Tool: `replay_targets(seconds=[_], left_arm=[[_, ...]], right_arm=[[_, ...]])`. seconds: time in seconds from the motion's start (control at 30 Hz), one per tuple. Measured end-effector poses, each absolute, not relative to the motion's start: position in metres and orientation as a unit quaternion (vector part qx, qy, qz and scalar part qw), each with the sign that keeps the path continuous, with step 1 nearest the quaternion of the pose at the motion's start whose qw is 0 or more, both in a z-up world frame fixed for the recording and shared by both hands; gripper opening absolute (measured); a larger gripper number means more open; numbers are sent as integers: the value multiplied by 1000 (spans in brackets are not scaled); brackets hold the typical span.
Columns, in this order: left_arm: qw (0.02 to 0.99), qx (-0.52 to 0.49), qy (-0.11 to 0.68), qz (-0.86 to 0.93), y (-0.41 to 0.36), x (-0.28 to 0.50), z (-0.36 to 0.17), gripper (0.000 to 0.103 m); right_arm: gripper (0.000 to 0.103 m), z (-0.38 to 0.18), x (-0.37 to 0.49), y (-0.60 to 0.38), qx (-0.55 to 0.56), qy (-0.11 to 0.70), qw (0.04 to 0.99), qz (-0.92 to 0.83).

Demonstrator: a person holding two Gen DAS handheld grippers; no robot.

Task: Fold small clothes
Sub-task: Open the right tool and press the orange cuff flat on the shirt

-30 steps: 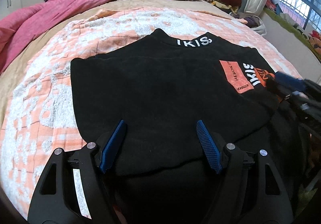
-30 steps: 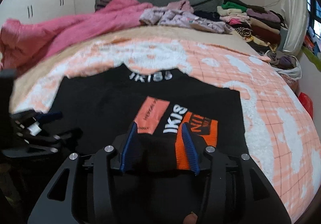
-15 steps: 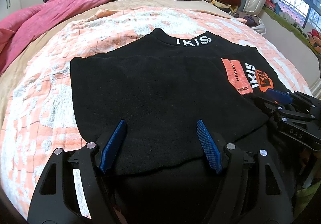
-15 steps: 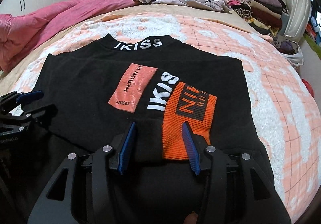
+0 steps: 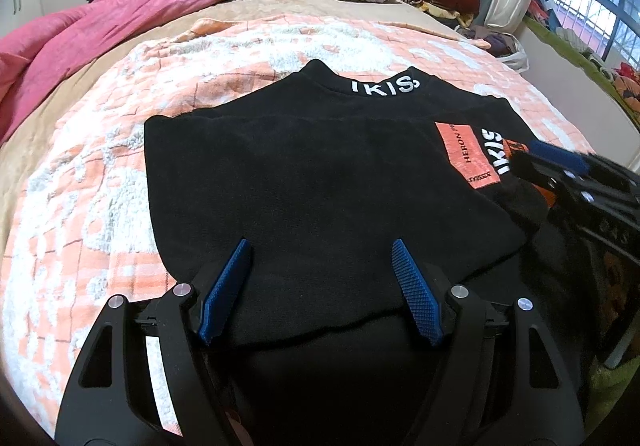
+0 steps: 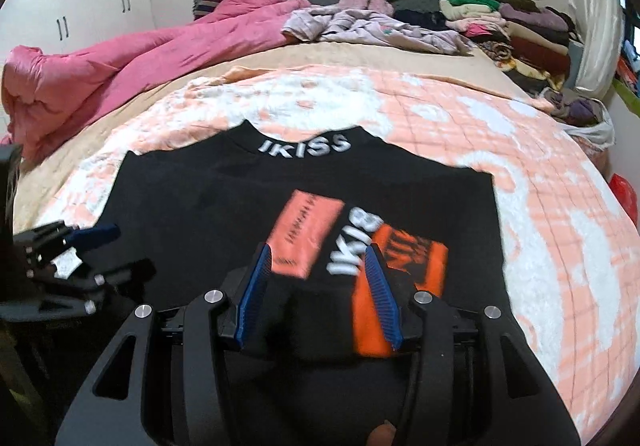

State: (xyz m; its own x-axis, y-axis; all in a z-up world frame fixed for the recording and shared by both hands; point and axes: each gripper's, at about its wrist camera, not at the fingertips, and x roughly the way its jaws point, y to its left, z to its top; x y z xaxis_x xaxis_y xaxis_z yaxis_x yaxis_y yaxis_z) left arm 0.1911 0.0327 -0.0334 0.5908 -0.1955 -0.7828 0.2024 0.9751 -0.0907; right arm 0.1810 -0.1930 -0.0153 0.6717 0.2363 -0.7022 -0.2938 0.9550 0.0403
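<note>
between right gripper (image 6: 318, 266) pads, black sweater (image 6: 200, 214) hem, bed beneath

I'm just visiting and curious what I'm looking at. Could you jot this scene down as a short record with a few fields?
place: bed with an orange-and-white blanket
garment: black sweater, lying flat, sleeves folded in, collar away from the cameras
sleeve: orange cuff lies on the sweater's chest
left tongs: open over the sweater's near hem, gripping nothing
right tongs: over the cuff, pads apart
background: pink quilt, stacked clothes at the far side
</note>
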Motion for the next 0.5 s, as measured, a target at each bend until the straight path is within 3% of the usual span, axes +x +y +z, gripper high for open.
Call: replay_targets(seconds=[0.2, 0.5], left_arm=[[892, 2, 439, -113, 33, 191, -34, 65], [892, 3, 438, -113, 33, 190, -34, 65]], right_arm=[[47, -48, 202, -190, -85, 415, 900, 101], [53, -43, 192, -212, -50, 399, 911, 93]])
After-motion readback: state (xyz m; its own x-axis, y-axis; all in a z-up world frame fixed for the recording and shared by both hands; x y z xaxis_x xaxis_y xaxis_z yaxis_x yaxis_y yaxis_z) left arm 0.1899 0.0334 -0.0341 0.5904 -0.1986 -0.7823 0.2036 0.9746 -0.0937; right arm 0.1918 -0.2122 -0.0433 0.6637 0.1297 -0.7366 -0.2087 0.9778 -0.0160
